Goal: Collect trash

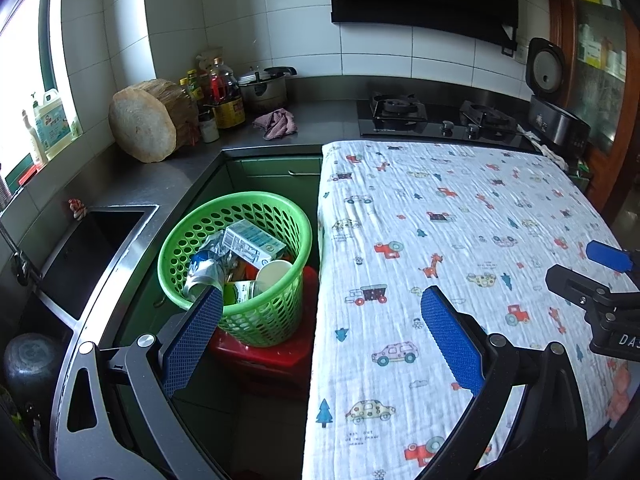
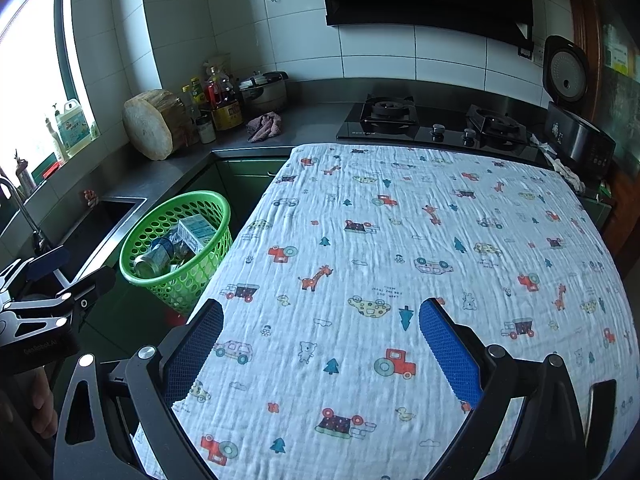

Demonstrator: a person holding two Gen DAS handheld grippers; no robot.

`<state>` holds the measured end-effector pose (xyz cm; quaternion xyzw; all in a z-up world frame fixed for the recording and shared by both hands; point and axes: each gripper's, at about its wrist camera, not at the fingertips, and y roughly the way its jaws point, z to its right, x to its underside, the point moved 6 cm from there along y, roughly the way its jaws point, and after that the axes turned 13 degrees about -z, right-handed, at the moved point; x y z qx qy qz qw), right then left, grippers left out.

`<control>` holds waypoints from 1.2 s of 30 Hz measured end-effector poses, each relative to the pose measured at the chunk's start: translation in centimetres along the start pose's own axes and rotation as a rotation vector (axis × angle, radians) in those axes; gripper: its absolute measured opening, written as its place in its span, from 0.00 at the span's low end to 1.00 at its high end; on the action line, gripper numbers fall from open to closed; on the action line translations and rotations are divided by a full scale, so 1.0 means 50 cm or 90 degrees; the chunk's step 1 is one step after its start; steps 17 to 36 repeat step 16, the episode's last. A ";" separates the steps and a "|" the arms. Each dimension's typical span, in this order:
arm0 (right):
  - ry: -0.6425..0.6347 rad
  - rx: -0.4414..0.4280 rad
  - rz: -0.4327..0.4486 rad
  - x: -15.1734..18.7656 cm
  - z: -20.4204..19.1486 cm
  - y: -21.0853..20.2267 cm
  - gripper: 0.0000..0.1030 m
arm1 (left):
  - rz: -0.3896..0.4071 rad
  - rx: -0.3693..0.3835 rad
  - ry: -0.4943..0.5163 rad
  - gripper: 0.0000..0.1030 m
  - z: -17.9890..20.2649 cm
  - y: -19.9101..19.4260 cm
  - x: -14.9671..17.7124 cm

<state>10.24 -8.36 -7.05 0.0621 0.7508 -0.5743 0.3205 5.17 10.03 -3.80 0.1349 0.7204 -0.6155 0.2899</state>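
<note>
Ahead-left of the left gripper [image 1: 320,312]: green basket [image 1: 276,312] holding carton [image 1: 252,242], can [image 1: 204,274], paper cup [image 1: 272,274].
Both grippers empty, fingers spread apart; right gripper [image 2: 320,320] over patterned cloth [image 2: 400,240].

Table [image 2: 240,240] under a white cartoon-print cloth [image 2: 400,260], green trash basket [image 2: 180,240] on red stool [image 1: 264,364] beside it.

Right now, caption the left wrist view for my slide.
Open left claw above round green plastic basket holding trash, beside table under white cartoon-print cloth.
</note>
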 end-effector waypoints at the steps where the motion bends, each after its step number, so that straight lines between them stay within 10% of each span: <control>1: 0.000 0.000 0.000 0.000 0.000 0.000 0.92 | 0.004 -0.003 0.001 0.95 0.001 -0.002 0.000; 36: 0.001 0.000 0.001 0.001 0.003 0.000 0.92 | 0.003 -0.002 -0.001 0.95 0.001 -0.001 -0.002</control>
